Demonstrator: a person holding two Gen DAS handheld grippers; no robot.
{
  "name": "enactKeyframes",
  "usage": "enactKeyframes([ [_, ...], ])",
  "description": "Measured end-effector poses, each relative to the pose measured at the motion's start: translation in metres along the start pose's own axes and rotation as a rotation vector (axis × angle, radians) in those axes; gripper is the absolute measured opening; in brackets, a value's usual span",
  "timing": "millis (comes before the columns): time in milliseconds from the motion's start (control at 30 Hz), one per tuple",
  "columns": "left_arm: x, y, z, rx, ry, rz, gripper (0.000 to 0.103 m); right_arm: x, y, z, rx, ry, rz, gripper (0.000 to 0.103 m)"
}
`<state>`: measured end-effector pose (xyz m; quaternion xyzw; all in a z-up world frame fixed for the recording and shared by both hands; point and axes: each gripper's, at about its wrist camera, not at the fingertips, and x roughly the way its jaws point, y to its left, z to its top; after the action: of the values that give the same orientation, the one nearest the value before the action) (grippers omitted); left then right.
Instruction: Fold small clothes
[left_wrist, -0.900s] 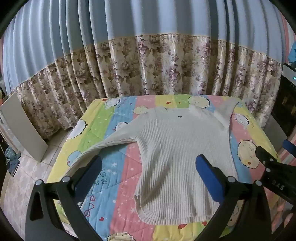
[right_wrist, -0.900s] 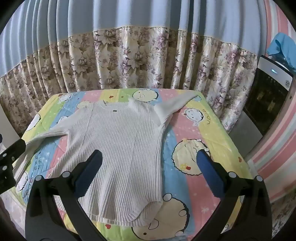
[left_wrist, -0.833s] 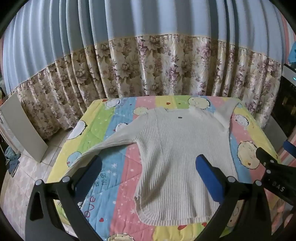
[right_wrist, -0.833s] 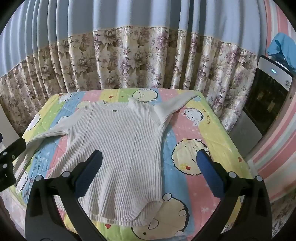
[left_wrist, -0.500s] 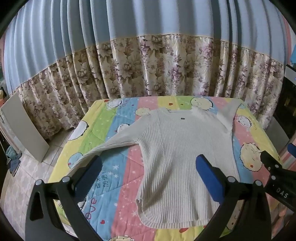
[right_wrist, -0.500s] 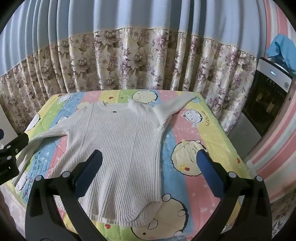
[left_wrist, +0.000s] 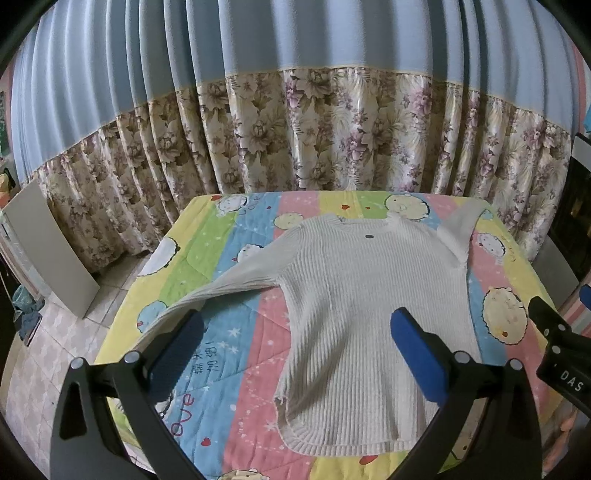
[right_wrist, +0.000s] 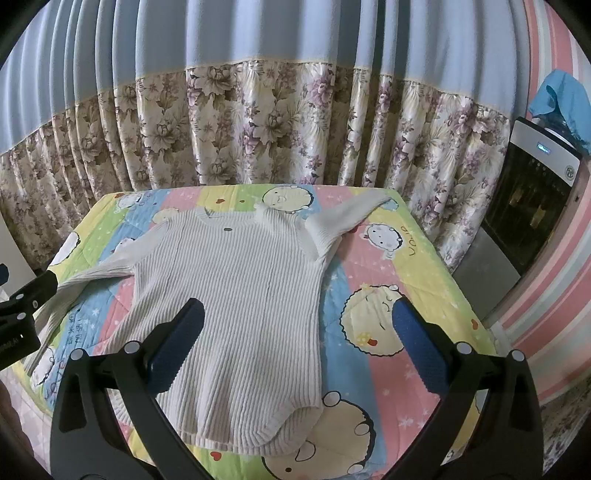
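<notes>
One sweater (left_wrist: 354, 317) lies flat on the worktop (left_wrist: 255, 354), which is covered by a quilt striped in pastel colours with cartoon faces. Its long axis runs away from the cameras: the hem lies at the near edge and the neckline (left_wrist: 364, 221) points toward the floral curtain (left_wrist: 295, 136) at the far side. The knit is cream-white and ribbed lengthwise, with a small dark tag just below the collar. It has two sleeves. The left sleeve (left_wrist: 221, 288) stretches out and down toward the near-left edge of the quilt; the right sleeve (right_wrist: 343, 218) is bent at the shoulder and angles up toward the far-right corner.

Two grippers are in view, one per hand. The left gripper (left_wrist: 295, 332) hangs above the near-left part of the sweater, its blue-padded fingers spread wide and holding nothing. The right gripper (right_wrist: 297, 321) hovers over the sweater's lower right side, likewise spread apart and empty. Neither touches the cloth. A dark appliance (right_wrist: 532, 199) stands to the right of the worktop.
</notes>
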<state>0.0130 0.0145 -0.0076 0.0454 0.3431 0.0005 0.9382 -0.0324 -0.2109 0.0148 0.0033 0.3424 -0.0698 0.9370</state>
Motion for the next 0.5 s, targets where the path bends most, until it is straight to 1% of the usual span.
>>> enactKeyframes([
  [133,0.0,0.0004,0.0001,0.0,0.0,0.003,0.101,-0.0014,0.0011,0.0029,-0.002,-0.002,-0.002,0.1],
  [233,0.0012,0.0004,-0.0007,0.0,0.002,0.011,0.101,0.0017,0.0036,-0.0054,-0.003,-0.009,-0.005,0.1],
  [500,0.0018,0.0036,-0.0022,-0.003,0.006,0.011,0.101,0.0022,0.0023,-0.0045,0.001,-0.012,-0.003,0.1],
])
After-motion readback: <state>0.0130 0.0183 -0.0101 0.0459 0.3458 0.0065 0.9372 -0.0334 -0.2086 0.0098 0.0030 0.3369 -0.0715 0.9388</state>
